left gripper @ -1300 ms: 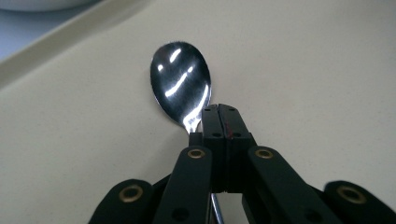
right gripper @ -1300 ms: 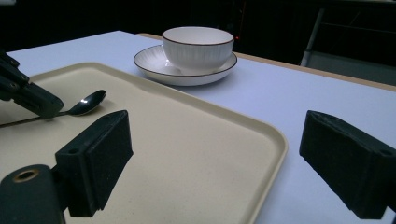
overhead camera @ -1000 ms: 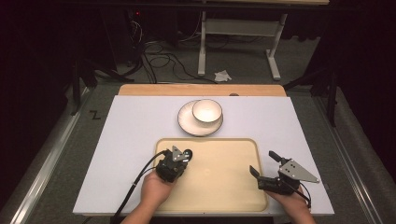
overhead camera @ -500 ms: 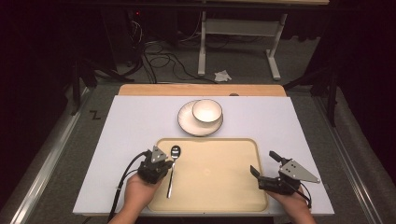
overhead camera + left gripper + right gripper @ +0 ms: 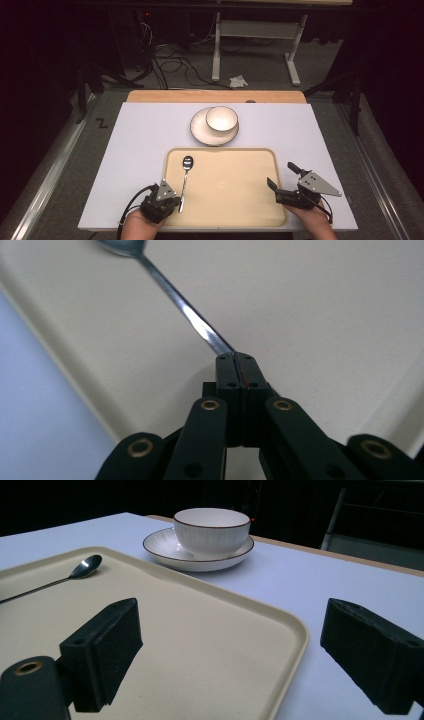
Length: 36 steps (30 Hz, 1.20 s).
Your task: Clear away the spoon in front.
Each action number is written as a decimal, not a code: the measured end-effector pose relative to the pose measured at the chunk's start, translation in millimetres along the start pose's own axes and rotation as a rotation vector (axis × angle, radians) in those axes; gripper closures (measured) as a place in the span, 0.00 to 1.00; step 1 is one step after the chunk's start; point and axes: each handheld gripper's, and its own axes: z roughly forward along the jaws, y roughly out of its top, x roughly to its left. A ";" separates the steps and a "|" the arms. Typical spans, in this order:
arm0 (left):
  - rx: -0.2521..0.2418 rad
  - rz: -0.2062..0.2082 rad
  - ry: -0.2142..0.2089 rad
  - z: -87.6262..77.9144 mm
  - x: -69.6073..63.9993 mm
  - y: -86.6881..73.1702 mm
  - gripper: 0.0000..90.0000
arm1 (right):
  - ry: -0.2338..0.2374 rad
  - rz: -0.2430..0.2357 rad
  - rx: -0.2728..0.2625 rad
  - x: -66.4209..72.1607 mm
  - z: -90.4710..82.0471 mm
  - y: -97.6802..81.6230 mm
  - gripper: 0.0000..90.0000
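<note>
The left claw [image 5: 172,200] is sitting at the near left corner of the shallow beige plastic tray [image 5: 235,220], its two black jaws pressed together on the end of the handle of a slim polished metal teaspoon [image 5: 185,177]. In the left gripper view the jaws are meeting flat with the handle emerging from between their tips, so the grip is a thin pinch at the very end. The spoon is lying along the tray's left side, its bowl [image 5: 120,246] pointing toward the far edge and apparently resting on the tray floor.

The right claw [image 5: 282,175] is waiting wide open and holding nothing, over the near right corner of the tray. Past the tray, a white ribbed ceramic bowl [image 5: 212,530] is standing on a matching white saucer [image 5: 165,552] on the pale lilac table [image 5: 140,135], well apart from the spoon.

The main risk lies in that grip. Because the pinch is so far from the bowl, the heavy end could be swinging down or twisting between the smooth pads if the hand lifts quickly, and the polished handle could be slipping free altogether. A dragging bowl might also be catching the tray's raised rim, tipping the spoon out onto the table.
</note>
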 end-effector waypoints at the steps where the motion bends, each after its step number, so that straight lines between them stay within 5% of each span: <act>1: -0.001 0.001 -0.006 0.6 -1.5 0.5 1.00 | -0.001 0.005 0.000 0.1 -0.4 0.1 0.11; 6: -0.029 -0.010 -0.028 0.8 -2.8 1.6 1.00 | 0.001 0.002 0.001 -0.6 -0.1 -0.2 0.11; 8: -0.080 -0.019 -0.022 -3.8 1.0 1.2 1.00 | 0.001 0.003 -0.001 -0.8 -0.1 -0.1 0.11; 17: -0.320 -0.118 0.073 -32.4 37.5 -6.6 0.52 | -0.001 0.001 -0.007 -0.9 -0.9 0.4 0.11; 20: -0.365 -0.116 0.099 -40.9 49.4 -10.1 0.41 | -0.007 0.004 -0.014 -1.5 -1.8 0.8 0.11; 28: -0.331 -0.077 0.189 -47.9 83.7 -23.7 0.14 | -0.028 0.011 -0.009 -4.4 -1.6 -1.2 0.11; 31: -0.326 -0.140 0.126 -48.8 92.5 -31.7 0.01 | -0.041 0.017 -0.018 -4.7 -2.4 -0.4 0.08; 36: -0.404 -0.126 0.150 -56.4 86.4 -30.7 0.00 | -0.049 0.014 -0.020 -2.6 -1.5 1.2 0.03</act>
